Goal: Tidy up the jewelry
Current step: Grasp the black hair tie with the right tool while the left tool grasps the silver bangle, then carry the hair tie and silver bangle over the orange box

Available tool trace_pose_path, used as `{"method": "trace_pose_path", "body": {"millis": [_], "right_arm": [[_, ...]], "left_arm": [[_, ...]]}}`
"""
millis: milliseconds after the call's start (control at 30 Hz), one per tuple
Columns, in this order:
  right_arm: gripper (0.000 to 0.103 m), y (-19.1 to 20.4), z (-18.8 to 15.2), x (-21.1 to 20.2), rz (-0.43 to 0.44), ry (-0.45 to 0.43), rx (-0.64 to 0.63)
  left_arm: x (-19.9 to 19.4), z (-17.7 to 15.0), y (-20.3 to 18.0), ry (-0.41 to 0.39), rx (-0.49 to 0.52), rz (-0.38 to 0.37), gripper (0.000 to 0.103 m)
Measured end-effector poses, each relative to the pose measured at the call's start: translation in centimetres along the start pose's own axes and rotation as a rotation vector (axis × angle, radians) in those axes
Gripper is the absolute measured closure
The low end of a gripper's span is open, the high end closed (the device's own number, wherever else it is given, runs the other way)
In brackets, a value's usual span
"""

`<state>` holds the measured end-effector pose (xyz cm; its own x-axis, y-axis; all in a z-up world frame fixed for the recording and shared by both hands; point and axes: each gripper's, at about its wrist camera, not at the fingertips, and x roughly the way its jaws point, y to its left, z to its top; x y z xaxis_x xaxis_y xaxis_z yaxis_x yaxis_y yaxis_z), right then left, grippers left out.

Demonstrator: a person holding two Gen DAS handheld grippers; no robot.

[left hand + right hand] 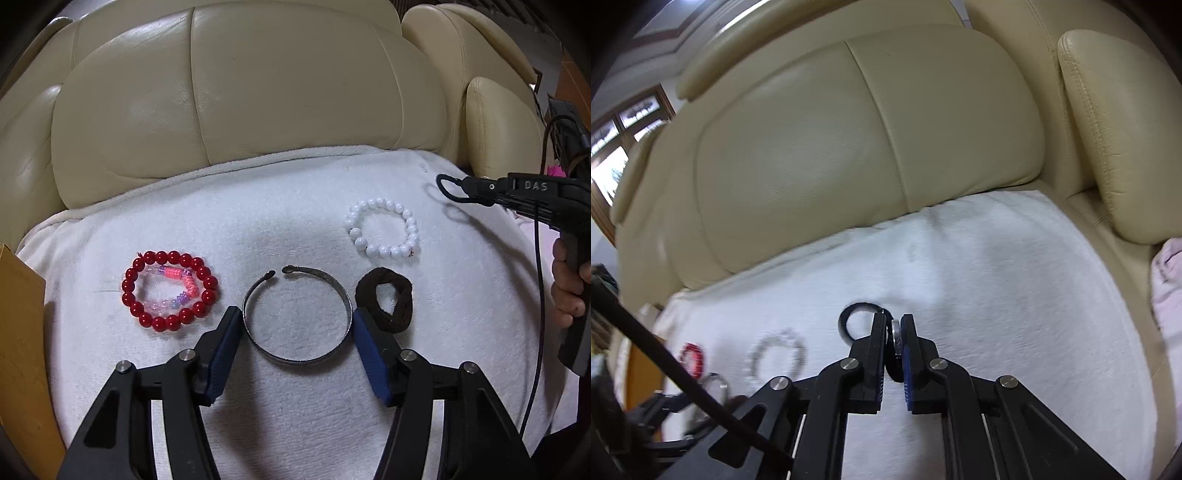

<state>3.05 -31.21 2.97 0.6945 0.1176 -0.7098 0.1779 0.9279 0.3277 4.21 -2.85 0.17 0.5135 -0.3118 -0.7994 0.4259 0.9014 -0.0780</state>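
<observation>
nearest, left gripper (297,325) spread wide, both pads just beside the silver bangle (295,317) flat on the white towel (295,206), not gripping. red bead bracelet (170,290) left of it, brown scrunchie (384,301) right, white bead bracelet (384,230) farther right. right gripper (894,334) clenched on a dark ring (858,319), held above the towel, cream sofa (240,92) behind.

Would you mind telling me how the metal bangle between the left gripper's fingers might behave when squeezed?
The metal bangle looks thin and stiff, so it likely holds shape. Its open gap may flex slightly. Smooth metal could slip between the left gripper pads.
</observation>
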Motion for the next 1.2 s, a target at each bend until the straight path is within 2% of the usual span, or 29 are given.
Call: {"method": "trace_pose_path", "body": {"millis": [167,267,400,533,733,933,1100,1200], "right_arm": [[0.094,0.7,0.4,-1.2,0.054,-0.001,0.019],[0.094,0.3,1.0,-2.2,0.117,-0.002,0.07],[0.094,0.5,1.5,-3.0,0.192,0.002,0.108],[0.094,3.2,1.6,-3.8,0.245,-0.005,0.072],[0.094,8.9,0.6,-5.2,0.319,-0.017,-0.019],[0.094,16.2,-1.7,-5.6,0.398,0.007,-0.132],[0.094,23.0,-4.0,-6.2,0.473,0.028,-0.225],[0.094,26.6,-5.6,-6.3,0.516,0.043,-0.269]], "left_arm": [[-0.8,-0.2,0.5,-0.004,-0.02,-0.005,0.041],[-1.6,-0.1,0.8,-0.006,-0.035,-0.007,0.041],[-4.2,-0.3,1.9,-0.043,-0.069,-0.004,0.041],[-7.7,-0.5,2.5,-0.11,-0.097,-0.001,0.041],[-12.2,-1.7,3.5,-0.167,-0.142,0.023,0.041],[-17.5,-3.9,6.3,-0.23,-0.205,0.097,0.041],[-21.3,-6.5,10.1,-0.271,-0.26,0.262,0.041],[-22.5,-8.8,13.2,-0.267,-0.331,0.353,0.041]]}}
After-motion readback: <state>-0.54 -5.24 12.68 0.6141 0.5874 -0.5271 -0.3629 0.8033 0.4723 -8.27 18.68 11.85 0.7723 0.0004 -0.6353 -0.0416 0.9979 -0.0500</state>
